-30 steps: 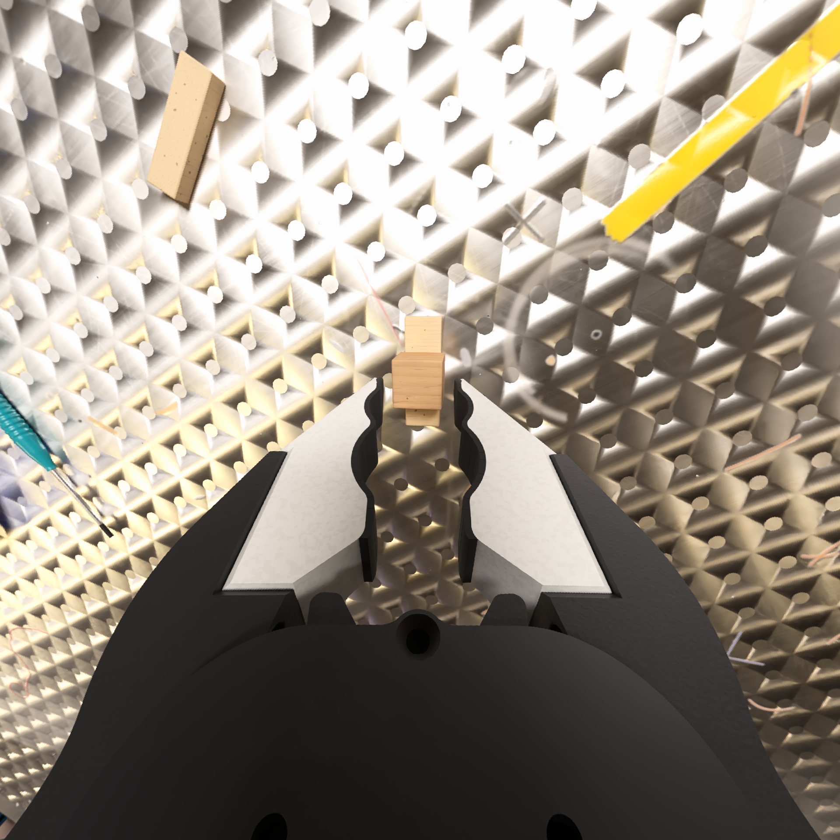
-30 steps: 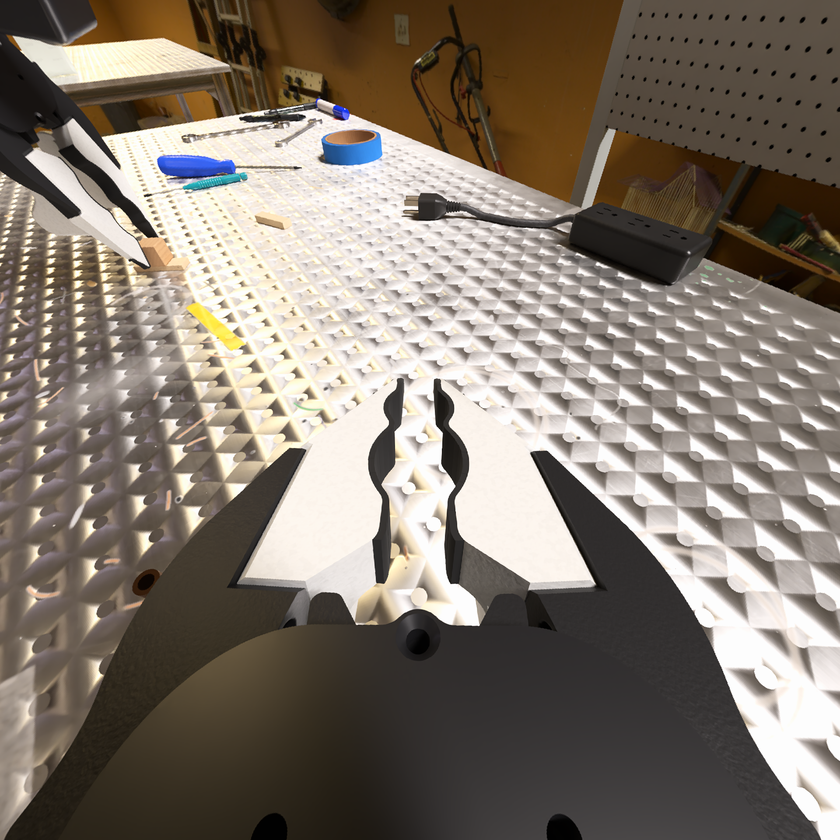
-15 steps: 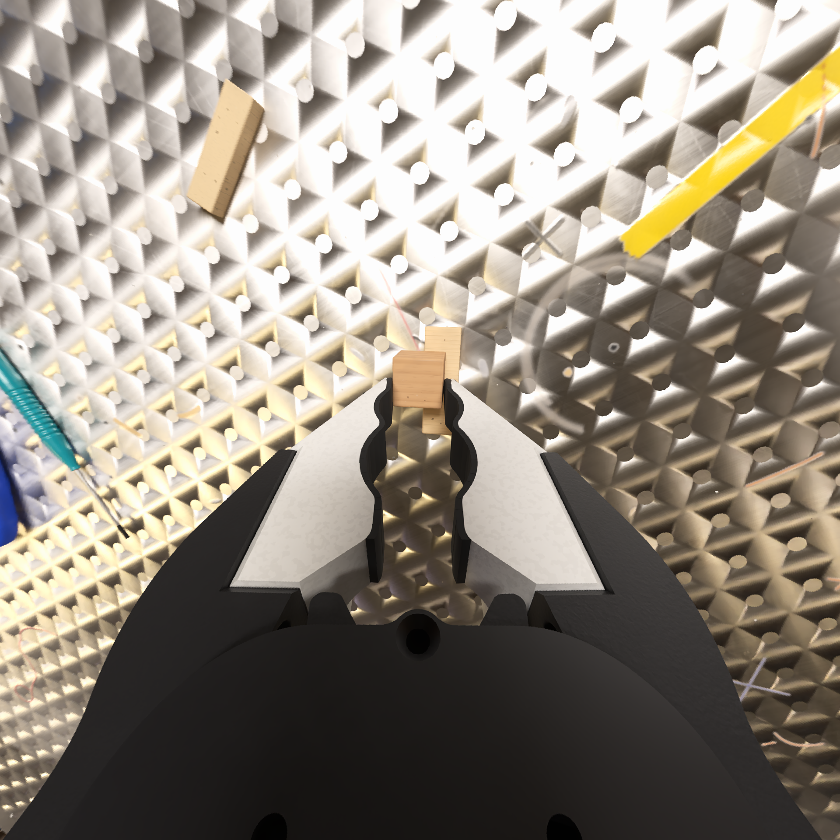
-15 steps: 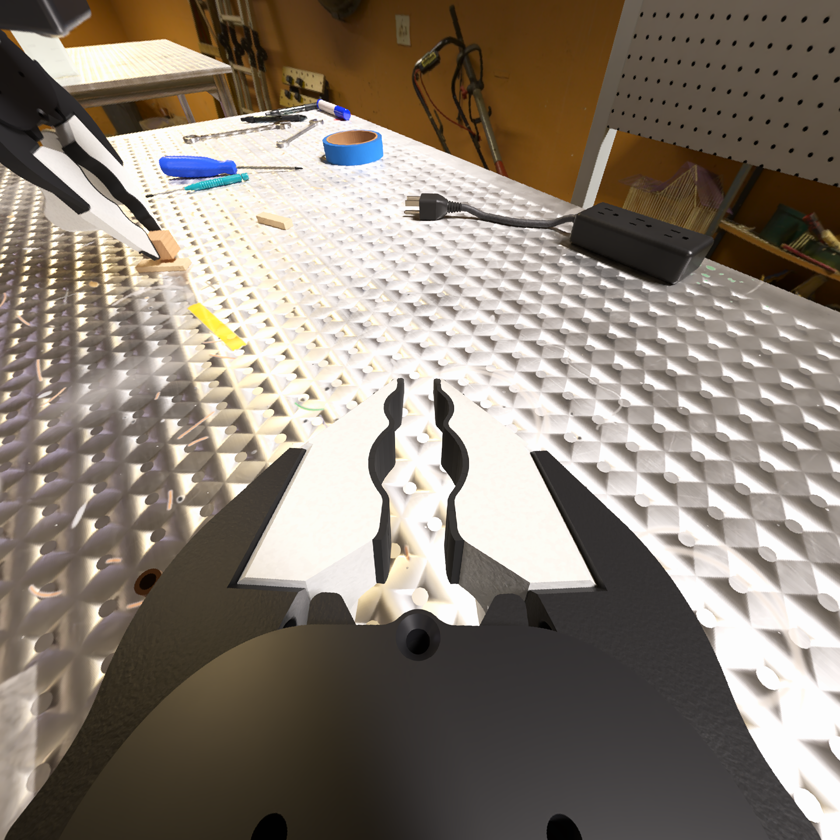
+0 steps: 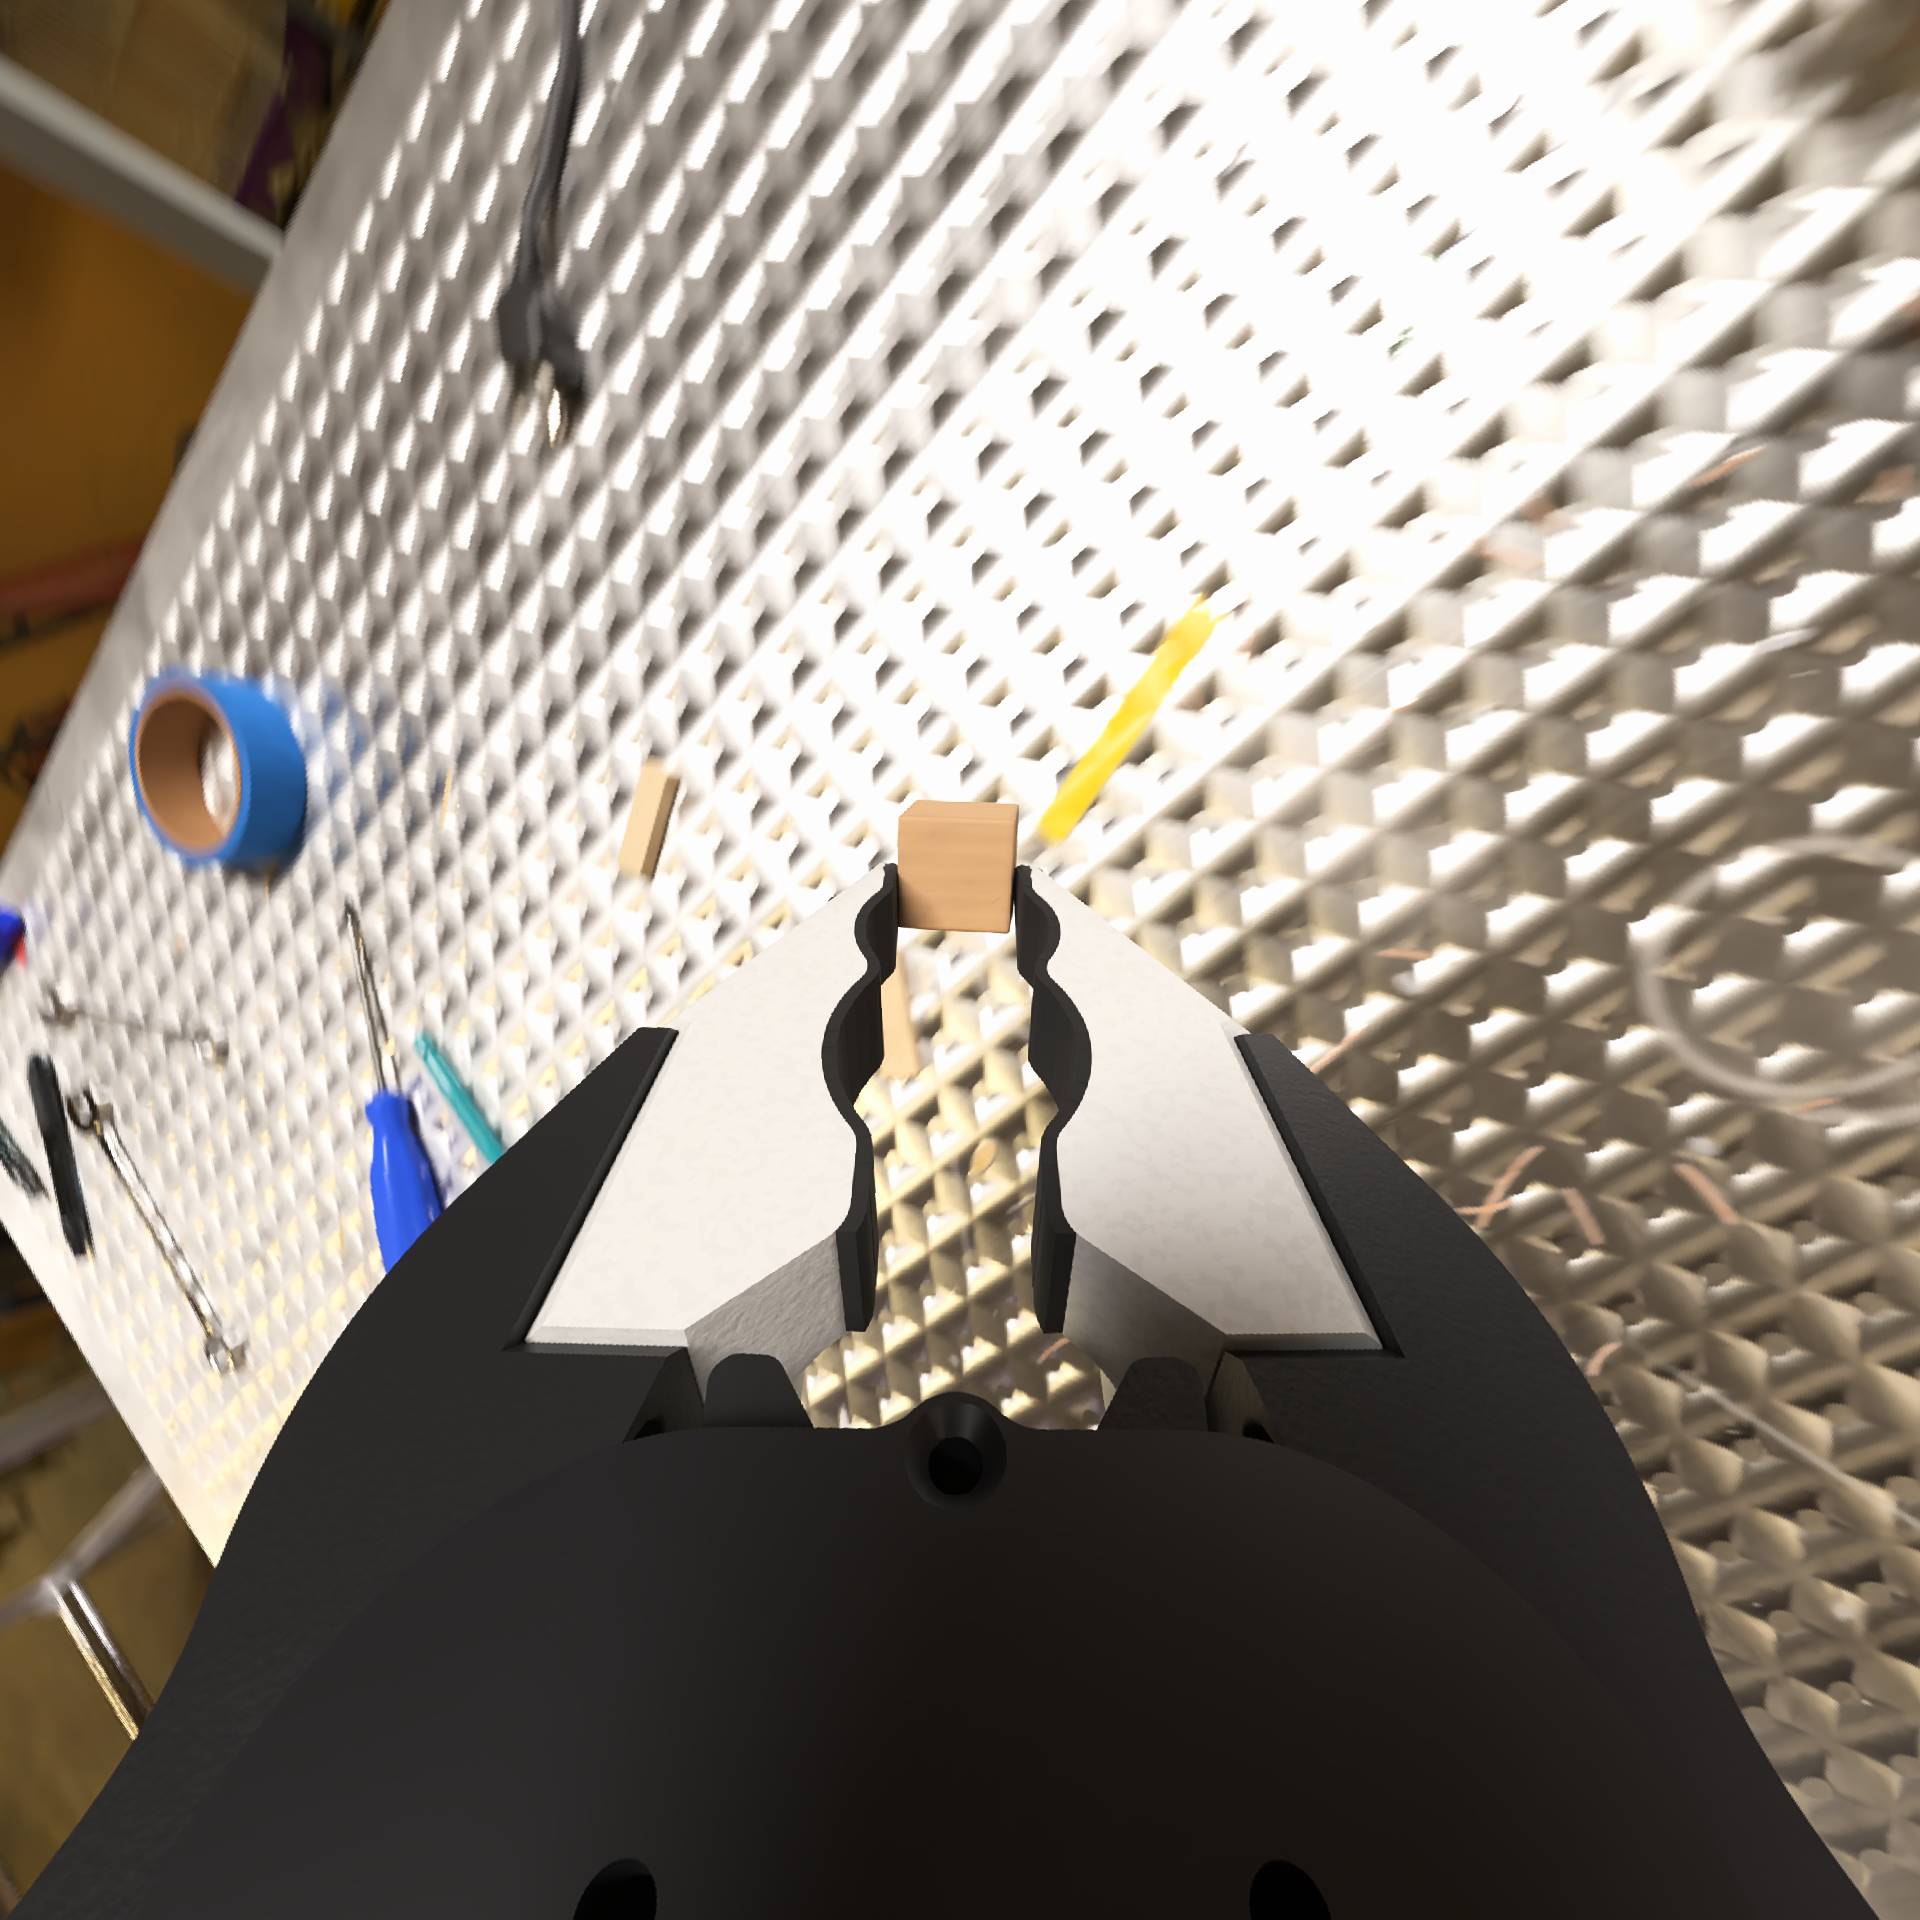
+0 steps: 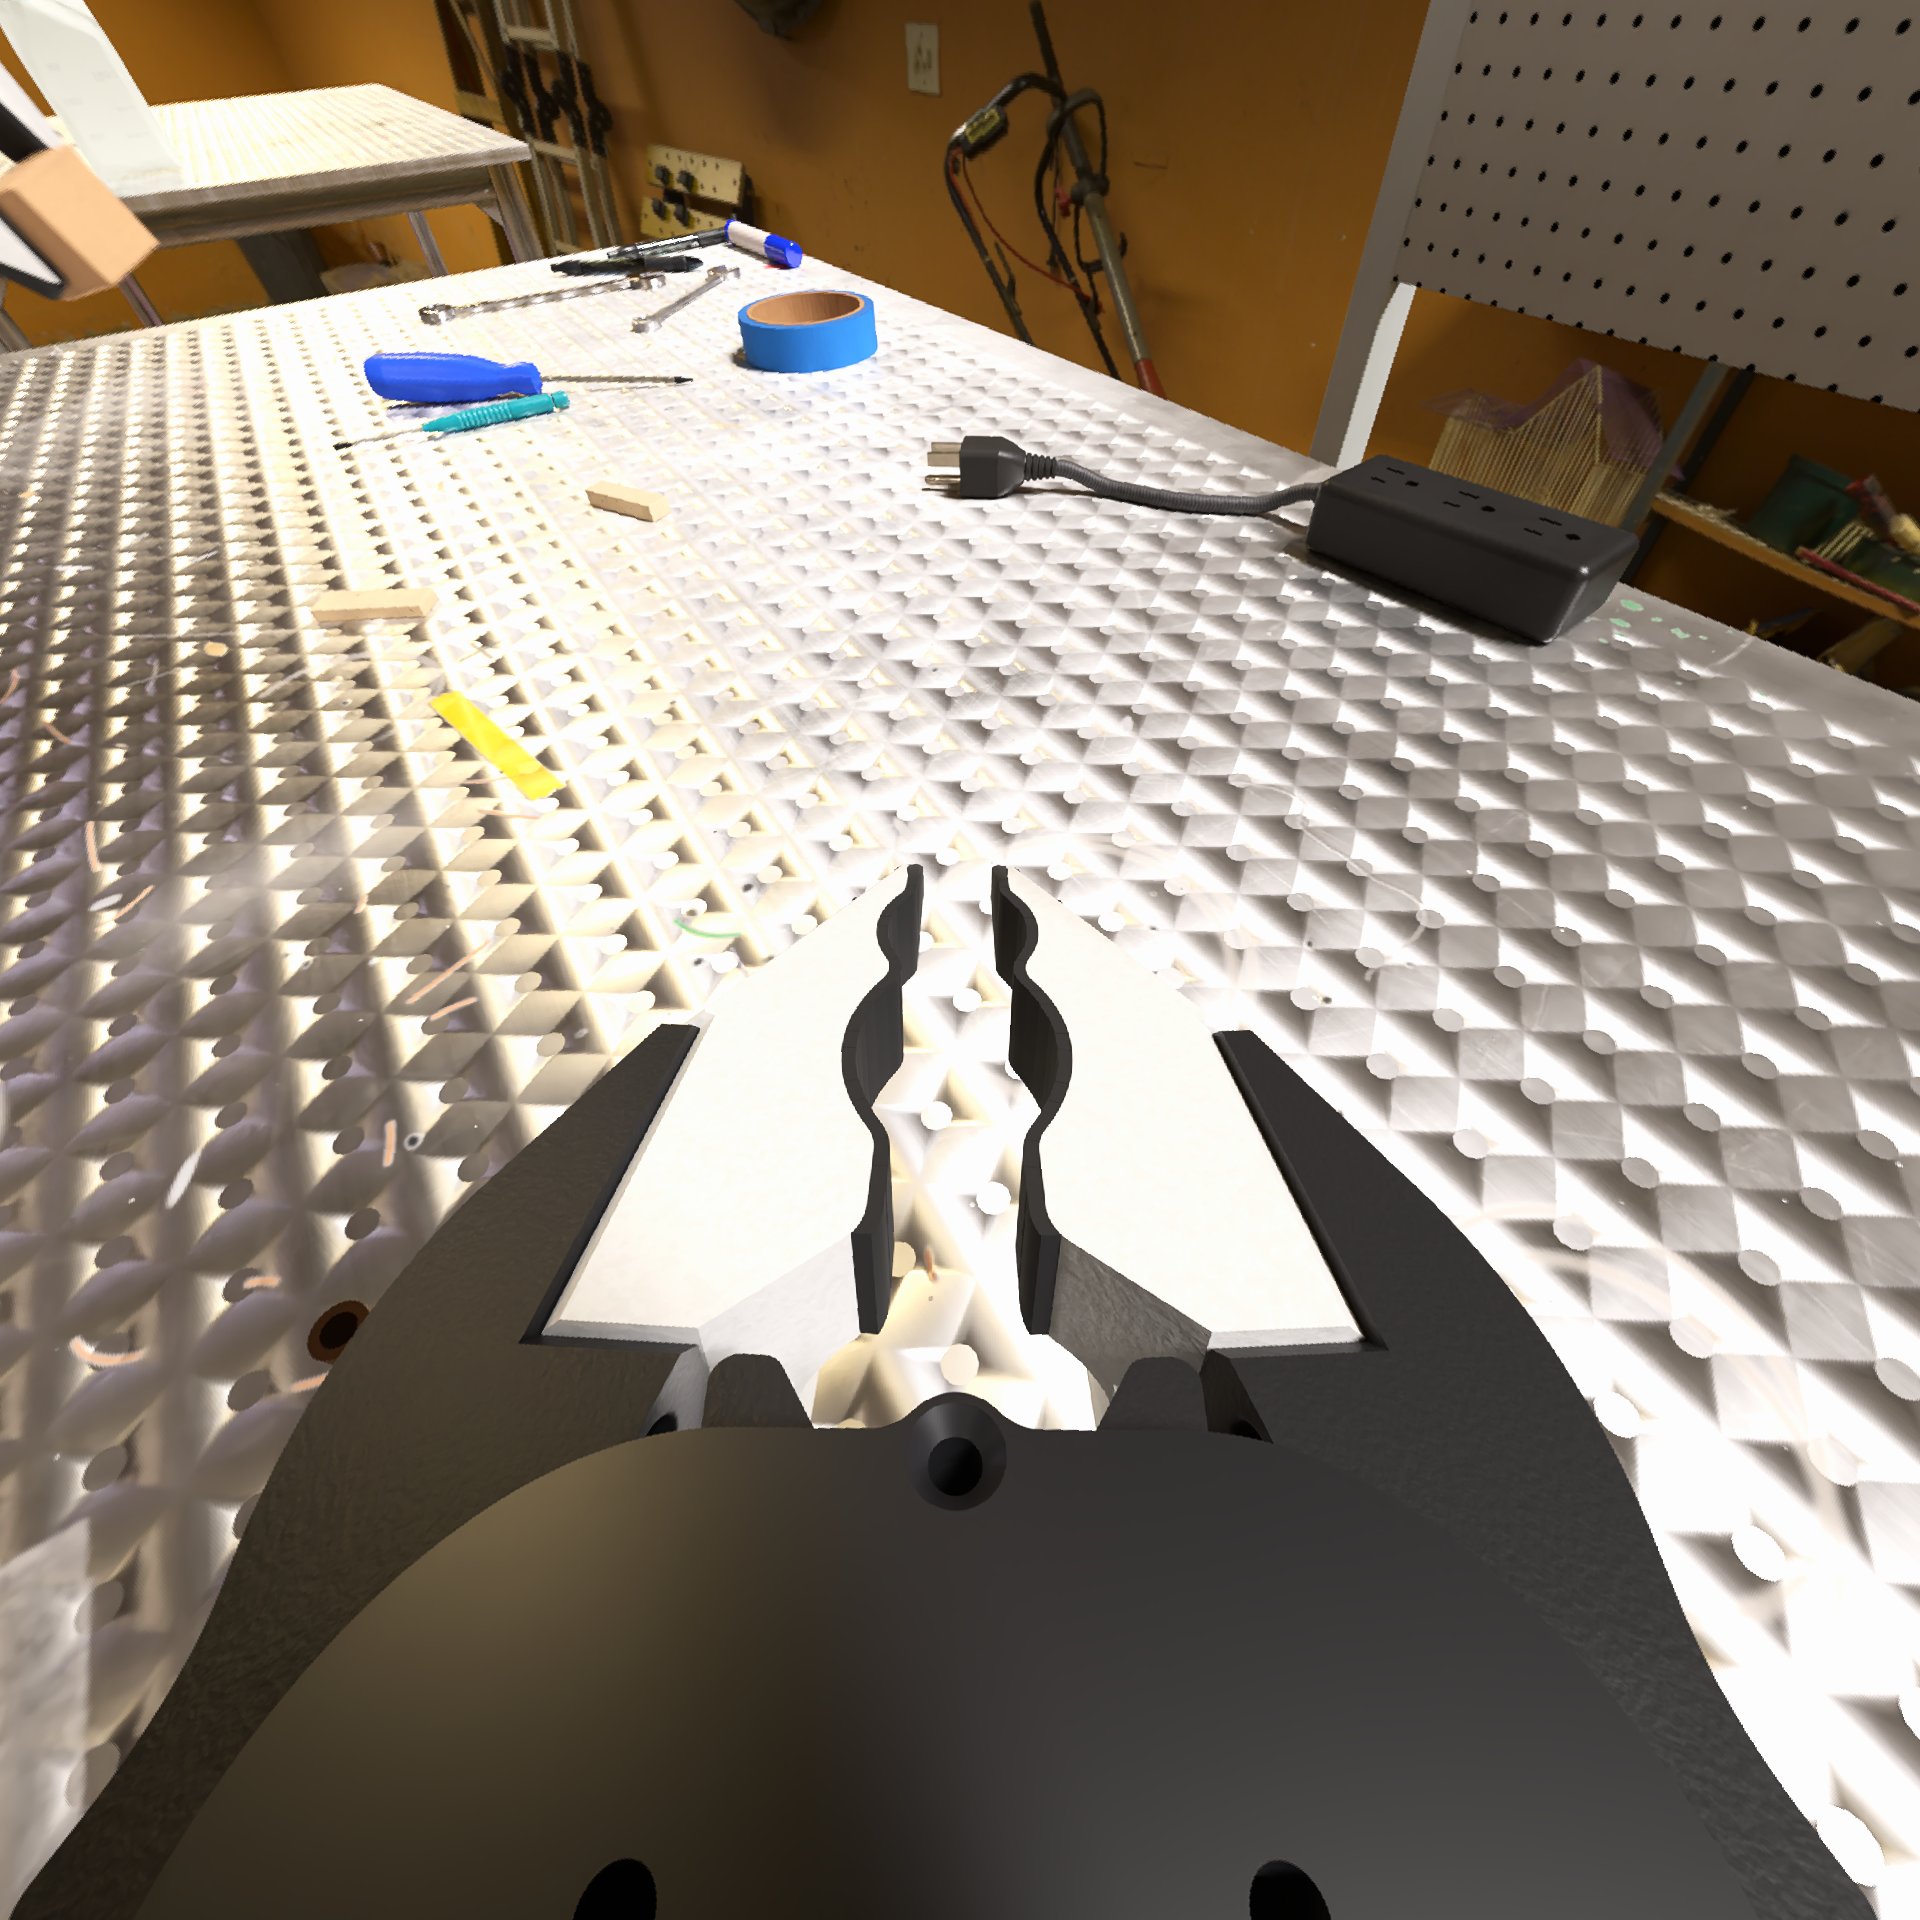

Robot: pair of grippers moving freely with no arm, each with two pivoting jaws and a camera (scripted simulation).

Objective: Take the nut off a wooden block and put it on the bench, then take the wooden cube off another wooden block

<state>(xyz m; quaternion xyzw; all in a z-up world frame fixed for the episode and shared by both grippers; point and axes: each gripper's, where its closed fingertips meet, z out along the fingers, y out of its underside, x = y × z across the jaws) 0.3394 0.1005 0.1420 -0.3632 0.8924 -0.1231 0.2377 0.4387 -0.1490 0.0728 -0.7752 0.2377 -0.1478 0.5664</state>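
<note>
Holding the wooden cube (image 5: pixel 954 881) up in the air, your left gripper (image 5: pixel 954 883) has it pinched right at the tips of its two fingers, with the jaws closed only as far as the cube lets them. The cube is off its wooden block (image 6: pixel 374 605), which lies flat on the bench (image 6: pixel 1143 831) below. So this looks like the last step of the job. Next, you likely need to keep the squeeze firm, because only the very tips are holding it. Your right gripper (image 6: pixel 956 883) holds nothing; its jaws are a little apart and hang low over bare bench. The other wooden block (image 6: pixel 628 503) lies farther back. I cannot pick out the nut for sure.
</note>
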